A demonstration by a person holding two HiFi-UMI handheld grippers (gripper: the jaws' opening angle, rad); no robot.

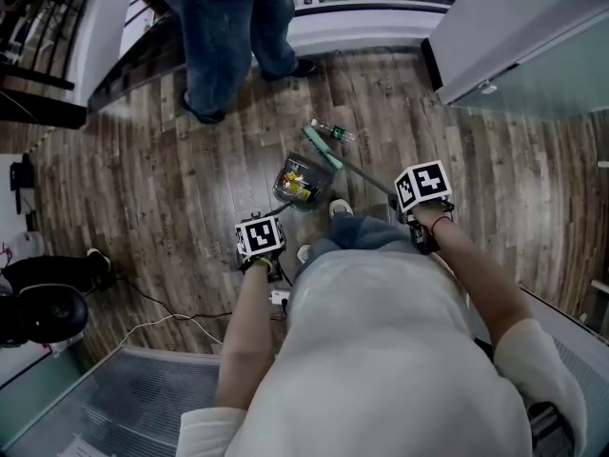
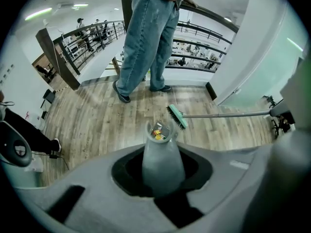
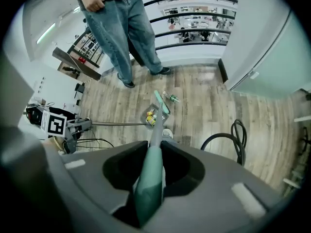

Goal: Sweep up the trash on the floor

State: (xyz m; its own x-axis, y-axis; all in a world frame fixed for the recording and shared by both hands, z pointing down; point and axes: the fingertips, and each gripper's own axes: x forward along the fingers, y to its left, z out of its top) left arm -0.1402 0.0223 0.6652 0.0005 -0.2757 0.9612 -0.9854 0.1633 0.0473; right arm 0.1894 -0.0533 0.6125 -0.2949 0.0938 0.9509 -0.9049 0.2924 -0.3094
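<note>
My left gripper (image 1: pixel 261 240) (image 2: pixel 163 178) is shut on the grey handle (image 2: pixel 162 160) of a dustpan (image 1: pixel 300 181) (image 2: pixel 159 130) (image 3: pixel 152 116), which rests on the wood floor with yellow and other scraps inside. The right gripper (image 1: pixel 422 196) (image 3: pixel 148 188) is shut on the green grip of a broom handle (image 3: pixel 151 171). The broom's green head (image 1: pixel 322 147) (image 2: pixel 176 116) (image 3: pixel 162 102) sits just beyond the dustpan's mouth. A small green-capped bottle of trash (image 1: pixel 338 133) (image 3: pixel 173 98) lies on the floor just past the broom head.
A person in jeans (image 1: pixel 233 36) (image 2: pixel 146 42) (image 3: pixel 124 38) stands about a metre beyond the dustpan. A pale cabinet wall (image 1: pixel 514 36) rises at right. A black cable loop (image 3: pixel 228 135) lies at right, thin cords (image 1: pixel 162 307) at left. A dark shoe (image 1: pixel 98 260) is at left.
</note>
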